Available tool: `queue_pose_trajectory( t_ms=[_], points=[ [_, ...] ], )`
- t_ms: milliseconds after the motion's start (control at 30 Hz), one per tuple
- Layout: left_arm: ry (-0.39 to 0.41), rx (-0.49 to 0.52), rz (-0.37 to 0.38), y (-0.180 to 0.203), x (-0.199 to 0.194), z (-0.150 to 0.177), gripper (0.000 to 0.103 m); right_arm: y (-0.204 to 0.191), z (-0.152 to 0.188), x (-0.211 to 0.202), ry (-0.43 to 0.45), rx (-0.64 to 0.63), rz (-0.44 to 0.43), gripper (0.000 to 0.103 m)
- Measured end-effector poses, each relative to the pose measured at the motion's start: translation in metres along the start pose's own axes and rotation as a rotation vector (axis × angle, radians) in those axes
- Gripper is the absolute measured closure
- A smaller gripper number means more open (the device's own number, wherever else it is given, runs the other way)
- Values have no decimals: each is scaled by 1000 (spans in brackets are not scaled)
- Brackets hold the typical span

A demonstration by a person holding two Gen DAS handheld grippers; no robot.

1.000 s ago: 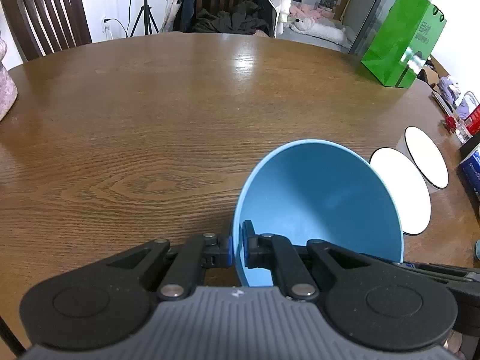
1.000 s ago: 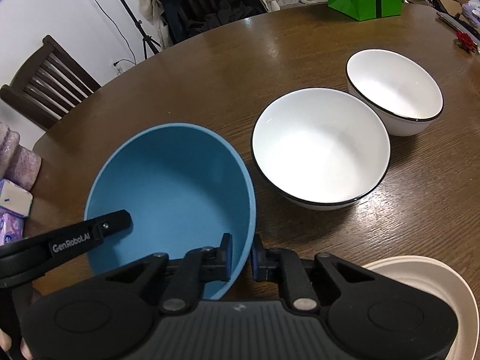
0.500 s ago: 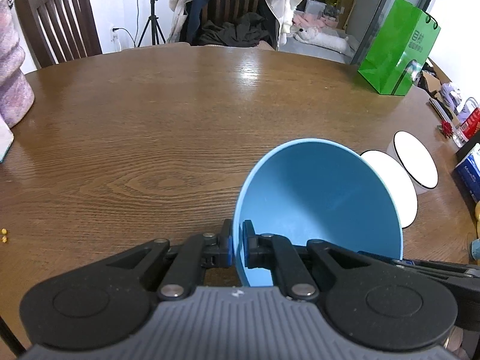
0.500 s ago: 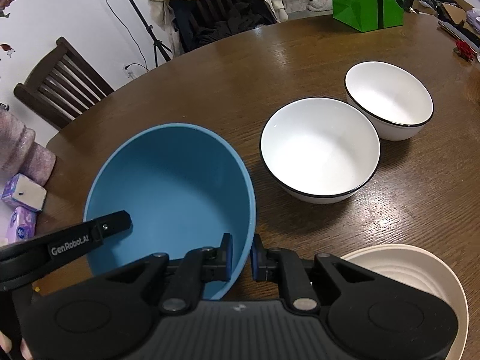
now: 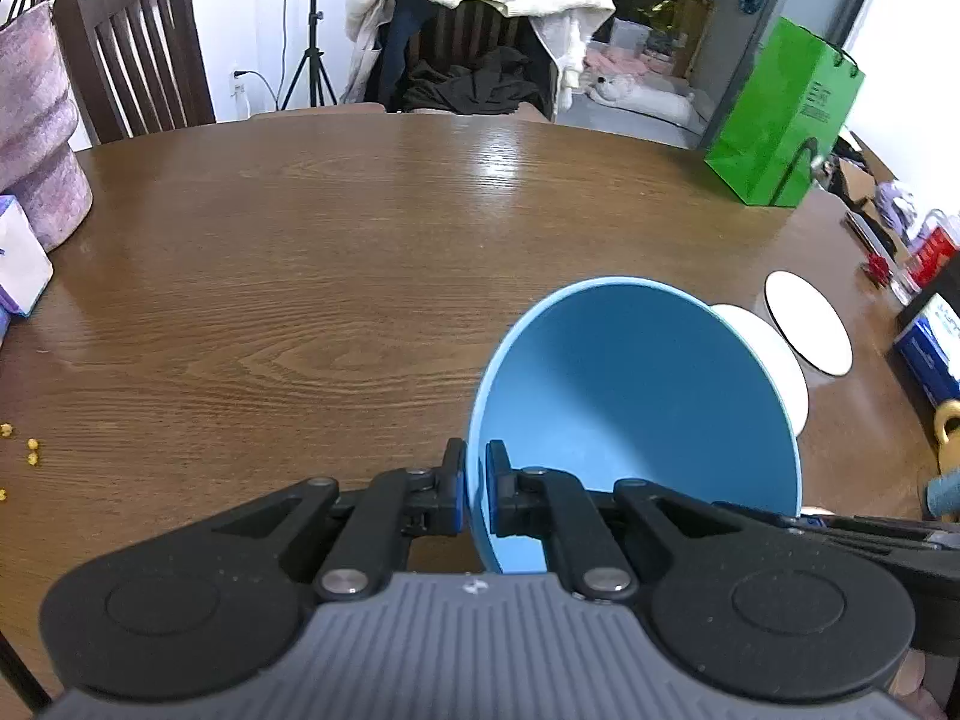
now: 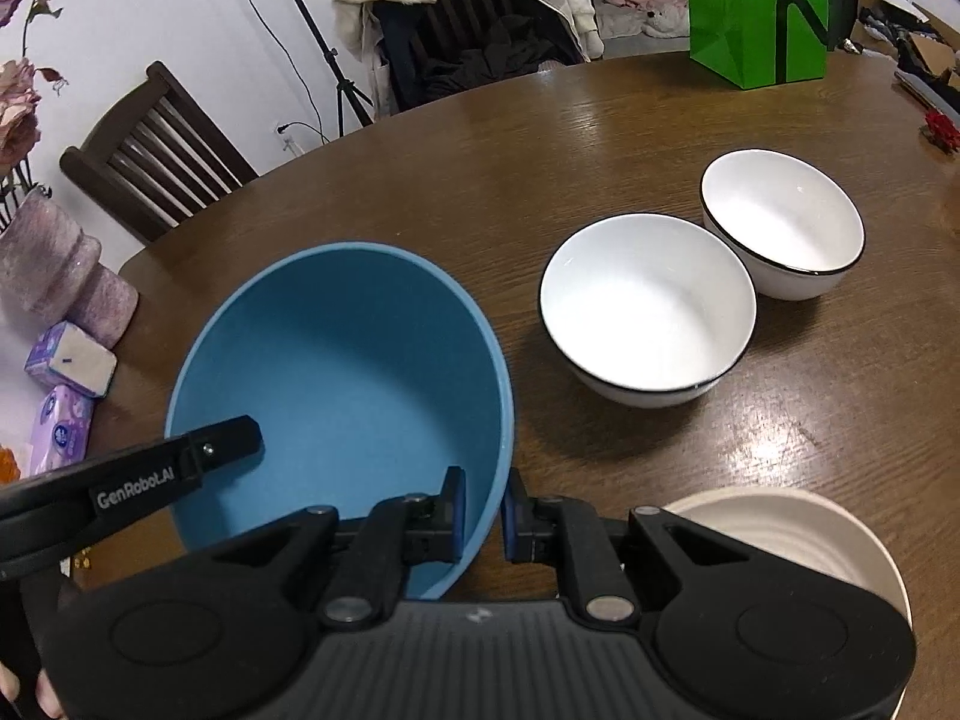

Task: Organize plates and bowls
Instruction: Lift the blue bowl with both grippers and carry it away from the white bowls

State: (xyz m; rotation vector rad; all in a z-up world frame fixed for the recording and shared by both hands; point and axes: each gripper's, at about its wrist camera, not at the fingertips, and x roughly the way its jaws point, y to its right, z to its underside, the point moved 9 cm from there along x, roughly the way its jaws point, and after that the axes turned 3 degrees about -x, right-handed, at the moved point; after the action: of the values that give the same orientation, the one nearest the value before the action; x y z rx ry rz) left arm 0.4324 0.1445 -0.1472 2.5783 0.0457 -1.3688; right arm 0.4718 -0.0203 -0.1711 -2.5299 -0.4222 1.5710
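Observation:
A large blue bowl [image 5: 642, 408] is held above the round wooden table [image 5: 336, 252] by both grippers. My left gripper [image 5: 474, 489] is shut on its left rim. My right gripper [image 6: 482, 516] is shut on its near right rim; the bowl [image 6: 348, 384] also shows in the right wrist view with the left gripper's finger [image 6: 180, 468] inside it. Two white black-rimmed bowls, the nearer one [image 6: 648, 306] and the farther one [image 6: 783, 222], stand on the table to the right. A cream plate [image 6: 780, 534] lies under the right gripper's right side.
A green paper bag [image 6: 756, 12] stands at the table's far right. A pink vase [image 6: 54, 276] and tissue packs [image 6: 69, 360] sit at the left edge. Boxes and small items [image 5: 930, 336] crowd the right edge. Chairs [image 5: 138, 54] stand behind the table.
Both grippers have lifted the blue bowl higher and pulled back a little; the white bowls and table look farther away. Both grips are unchanged.

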Motion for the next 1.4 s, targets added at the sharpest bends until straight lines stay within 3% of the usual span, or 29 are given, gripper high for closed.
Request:
queue_pose_trajectory(
  t_ms=[733,1400],
  points=[
    [33,58,22,-71,-77,44,96,-81,77,-46,39,14,13,91],
    [24,-24,-18,-134,-106,87,95,-142,116,-52,12,-80,-3,92]
  ],
)
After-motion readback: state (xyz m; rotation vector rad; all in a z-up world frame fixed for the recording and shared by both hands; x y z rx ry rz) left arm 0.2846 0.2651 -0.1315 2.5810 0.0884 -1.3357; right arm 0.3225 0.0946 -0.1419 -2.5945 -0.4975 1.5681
